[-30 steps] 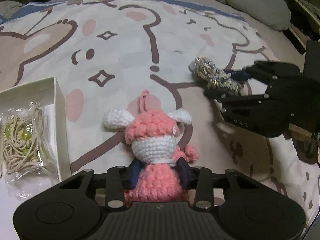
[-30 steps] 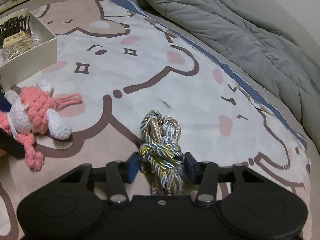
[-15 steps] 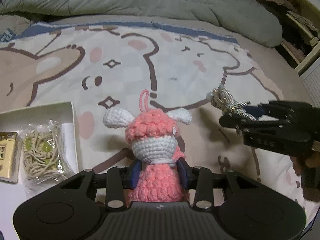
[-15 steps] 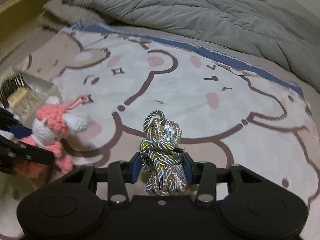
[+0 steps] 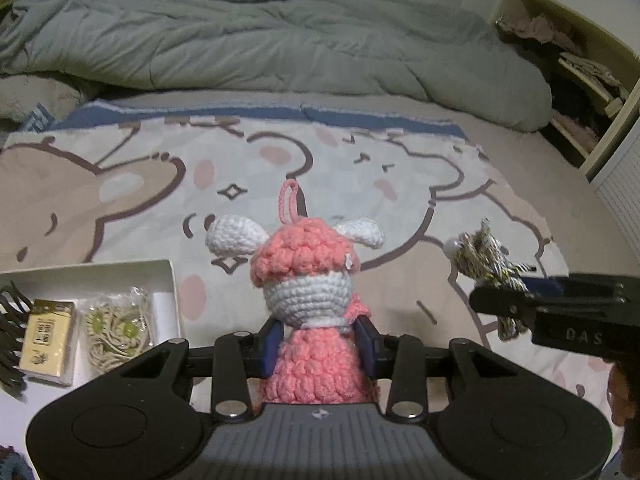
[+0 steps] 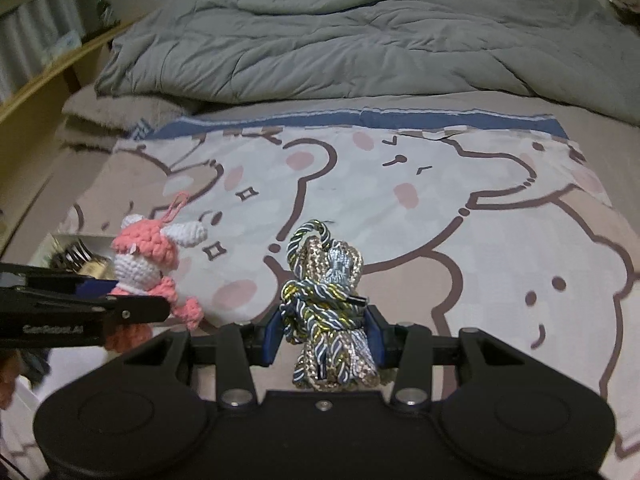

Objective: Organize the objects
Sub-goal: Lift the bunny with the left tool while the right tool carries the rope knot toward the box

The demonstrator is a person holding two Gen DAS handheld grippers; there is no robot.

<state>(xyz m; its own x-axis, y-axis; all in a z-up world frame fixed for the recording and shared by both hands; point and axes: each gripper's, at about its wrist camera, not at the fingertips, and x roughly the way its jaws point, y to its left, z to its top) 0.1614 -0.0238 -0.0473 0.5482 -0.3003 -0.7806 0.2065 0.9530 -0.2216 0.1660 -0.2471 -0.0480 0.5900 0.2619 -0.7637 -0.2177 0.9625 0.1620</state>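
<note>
So far you had the left tool (image 5: 318, 346) clamped on the crochet doll (image 5: 306, 276) and the right tool (image 6: 324, 334) on the cord bundle (image 6: 326, 304), neither yet in the white box (image 5: 166, 280) beside them, which already held packets.

A bed (image 5: 532, 184) is seen, its mattress covered by a beige sheet. Over the sheet a blanket (image 5: 320, 168) printed with cartoon bears is spread flat, a blue band (image 6: 400, 118) running along its far edge. Behind the blanket a grey quilt (image 5: 280, 40) is bunched across the head of the bed, and a folded beige fleece (image 6: 120, 114) is tucked at the quilt's left end. On the near left of the bed a shallow white box (image 5: 170, 292) is set down. Inside it a yellow packet (image 5: 46, 336), a clear bag of coiled cord (image 5: 118, 330) just beside the packet, and a dark comb-like clip (image 5: 10, 340) at the left edge are held.
</note>
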